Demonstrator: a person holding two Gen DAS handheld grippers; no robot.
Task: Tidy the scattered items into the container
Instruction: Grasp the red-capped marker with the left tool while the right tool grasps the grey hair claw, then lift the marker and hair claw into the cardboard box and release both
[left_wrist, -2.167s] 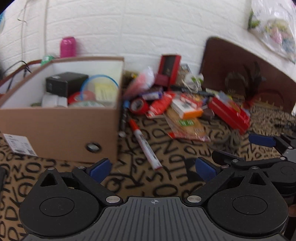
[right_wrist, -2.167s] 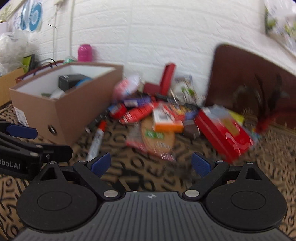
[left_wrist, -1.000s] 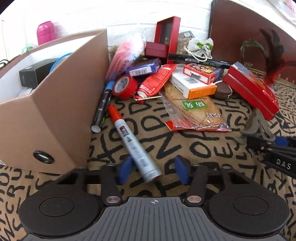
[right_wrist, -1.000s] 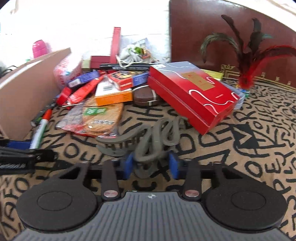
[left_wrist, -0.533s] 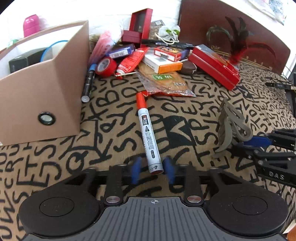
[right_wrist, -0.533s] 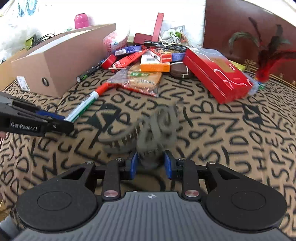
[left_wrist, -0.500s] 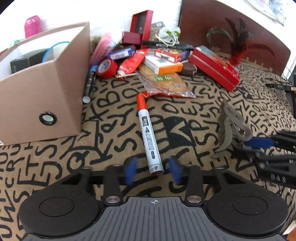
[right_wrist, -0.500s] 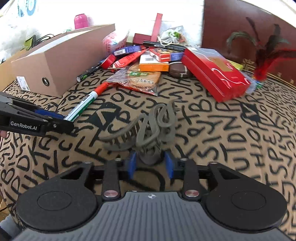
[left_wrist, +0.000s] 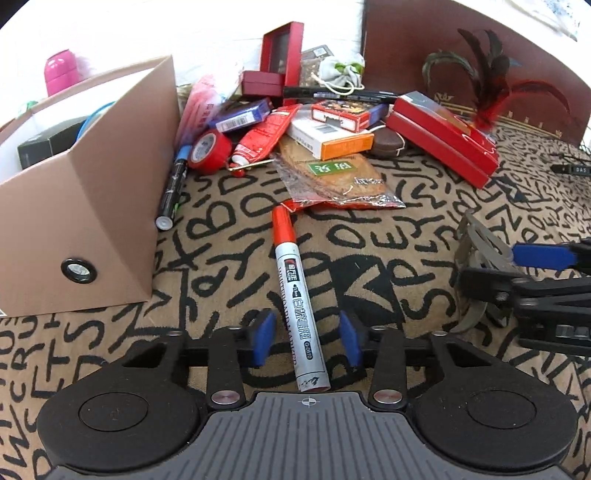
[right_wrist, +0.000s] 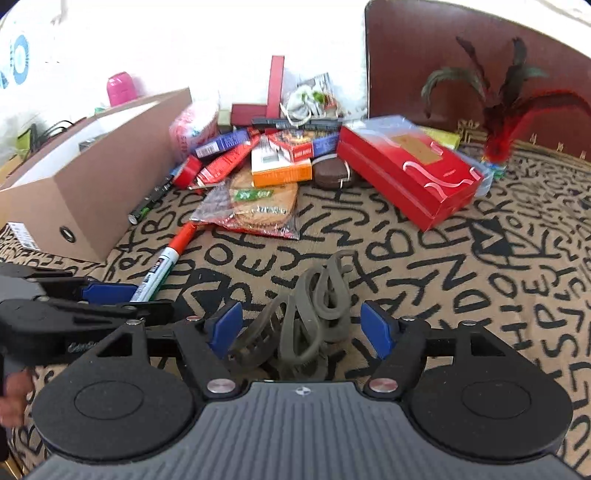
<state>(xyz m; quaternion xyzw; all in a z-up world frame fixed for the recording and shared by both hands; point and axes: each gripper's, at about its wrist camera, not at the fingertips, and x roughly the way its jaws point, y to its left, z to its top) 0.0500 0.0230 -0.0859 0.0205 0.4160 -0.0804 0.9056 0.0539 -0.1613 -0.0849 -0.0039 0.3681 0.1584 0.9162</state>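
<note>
A: Left gripper (left_wrist: 307, 338), what's it on?

B: Marker (left_wrist: 297, 306), red cap, silver body. It lies on the cloth (left_wrist: 229, 236) w/ its butt end between the blue pads (left_wrist: 263, 338). Gap shows on both sides of the barrel, so no squeeze; jaws are closing in on it.

A: Which way does the marker point?

B: Cap end away from the gripper, toward the snack bag (left_wrist: 332, 177) and the pile at the back. Cap tip sits just short of the bag's near edge.

A: Right gripper (right_wrist: 303, 330)?

B: Straddles the grey hair clip (right_wrist: 310, 314). Clip stands on the cloth between the pads (right_wrist: 226, 328), a clear gap each side. Jaws are opening, nothing pinched.

A: And the box (left_wrist: 96, 192)?

B: Brown cardboard, far left in both views, open top, some stuff already inside: a black carton (left_wrist: 44, 142) and a blue ring (left_wrist: 92, 114). Marker's well to the right of it, clip further right again. A black pen (left_wrist: 171, 188) lies alongside the box's right wall.

A: The 2 grippers relative to each other?

B: Side by side, near. From the left cam the right one comes in at the right edge w/ the clip by its tips. From the right cam the left one is at the left edge w/ the marker in its pads.

A: Rest of the pile?

B: Red tape roll (left_wrist: 208, 151), orange-white carton (left_wrist: 328, 136), red flat box (right_wrist: 406, 173), feather toy (right_wrist: 506, 107). All back by the wall.
</note>
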